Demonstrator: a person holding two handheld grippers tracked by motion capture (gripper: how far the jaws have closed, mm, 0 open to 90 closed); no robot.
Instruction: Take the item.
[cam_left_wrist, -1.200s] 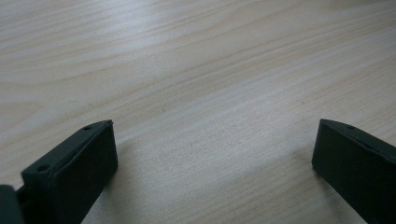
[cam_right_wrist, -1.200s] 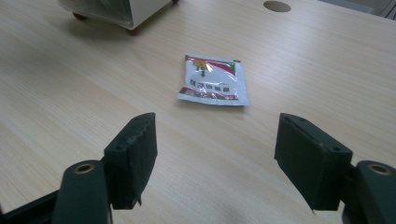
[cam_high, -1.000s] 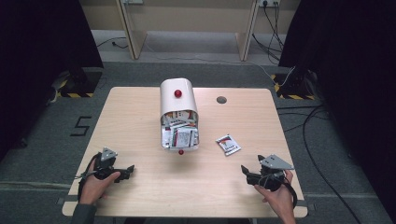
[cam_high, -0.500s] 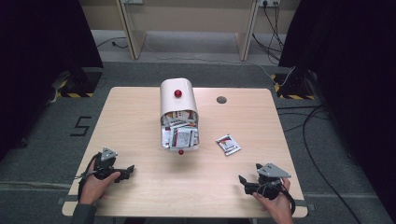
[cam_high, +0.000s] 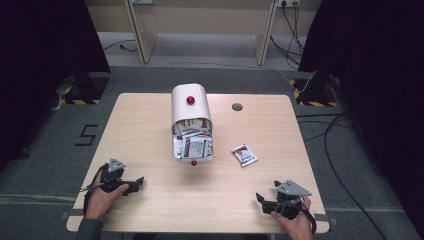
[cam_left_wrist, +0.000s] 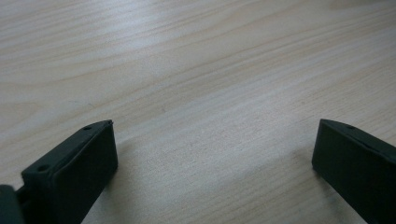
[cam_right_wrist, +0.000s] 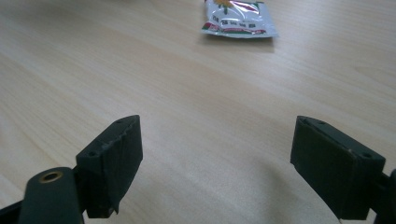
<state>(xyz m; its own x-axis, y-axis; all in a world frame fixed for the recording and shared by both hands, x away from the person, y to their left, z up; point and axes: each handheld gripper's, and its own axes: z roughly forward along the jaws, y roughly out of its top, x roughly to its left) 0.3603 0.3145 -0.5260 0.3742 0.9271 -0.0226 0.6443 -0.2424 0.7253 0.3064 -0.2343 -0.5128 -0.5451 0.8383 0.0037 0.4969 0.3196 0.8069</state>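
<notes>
Surface: pale wood-grain rectangular table (cam_high: 150, 125), with a small dark round grommet (cam_high: 237, 106) near the far edge.
Container: white rounded-top metal bin (cam_high: 191, 117) lying on its side mid-table, mouth toward the person, stuffed with printed sachets; a red knob (cam_high: 190, 100) on its upper shell.
Loose item: one white, red-printed foil sachet (cam_high: 244, 154) flat on the table just right of the bin mouth, apart from it; its near edge appears in the right gripper view (cam_right_wrist: 238, 21).
Left gripper (cam_high: 137, 182): low over the near-left table, jaws wide apart, nothing between them but bare wood (cam_left_wrist: 210, 140).
Right gripper (cam_high: 261, 199): near the front-right edge, jaws wide apart, empty, pointed toward the sachet, well short of it.
Risk: the flat sachet may slide rather than lift if a jaw scrapes in shallow; a careless reach could jostle the bin and spill more.
Obscured: sachet print is illegible; the second red dot (cam_high: 193, 162) at the bin mouth is possibly a lid knob; sachet count inside cannot be told.
</notes>
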